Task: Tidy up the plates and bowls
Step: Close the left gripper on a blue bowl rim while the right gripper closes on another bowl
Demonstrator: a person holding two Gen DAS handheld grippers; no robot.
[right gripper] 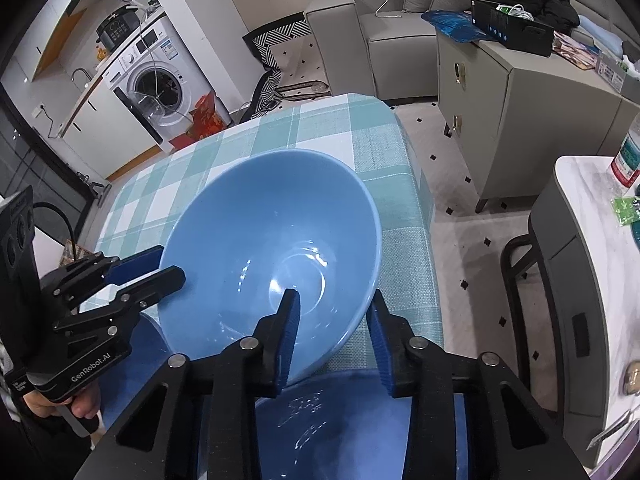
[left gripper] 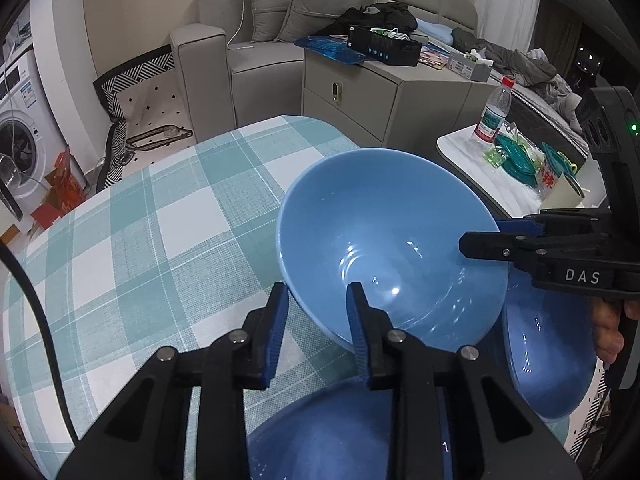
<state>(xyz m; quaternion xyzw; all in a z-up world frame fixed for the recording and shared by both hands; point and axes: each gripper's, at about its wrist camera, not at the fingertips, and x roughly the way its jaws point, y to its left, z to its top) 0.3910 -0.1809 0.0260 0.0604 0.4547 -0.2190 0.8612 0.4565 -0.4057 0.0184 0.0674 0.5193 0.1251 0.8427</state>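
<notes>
Both your left gripper [left gripper: 316, 304] and right gripper [right gripper: 334, 312] pinch the bowl [left gripper: 384, 248] by thin rims, so uneven lifting could slip it onto the plates [left gripper: 548, 344] below.

Grey sofa [left gripper: 256, 40], washing machine [right gripper: 156, 80], water bottle [left gripper: 494, 114] on white side table [left gripper: 460, 148], checked tablecloth [left gripper: 160, 220].

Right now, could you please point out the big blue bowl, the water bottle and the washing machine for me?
Big blue bowl [left gripper: 384, 248]: left wrist view, inner wall.
Water bottle [left gripper: 493, 116]: left wrist view, its label.
Washing machine [right gripper: 160, 84]: right wrist view, round door.
</notes>
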